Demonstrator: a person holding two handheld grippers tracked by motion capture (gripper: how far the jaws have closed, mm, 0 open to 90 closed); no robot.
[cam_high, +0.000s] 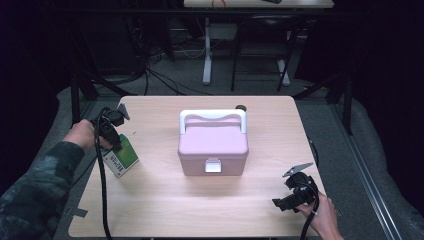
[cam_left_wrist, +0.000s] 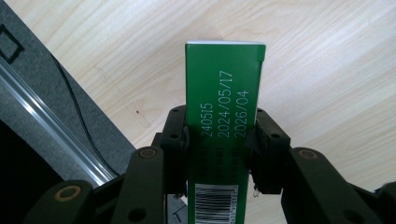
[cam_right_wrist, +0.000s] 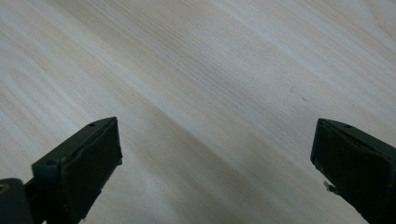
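Wood table (cam_high: 165, 200): left gripper (cam_left_wrist: 222, 133) clamped on green box (cam_left_wrist: 224, 107); right gripper (cam_right_wrist: 217, 154) jaws apart.

This looks like a lab or recording studio: a pale wooden table (cam_high: 165, 200) stands alone on grey carpet, hemmed by black curtains and dark metal stands. Loose cables (cam_high: 165, 80) trail over the floor beyond its far edge, near a second desk's white legs (cam_high: 207, 55).

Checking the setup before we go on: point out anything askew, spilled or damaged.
Nothing stands out. The pink box sits square and shut on the table. The left gripper clamps the intact green carton; the right gripper is open over bare wood.
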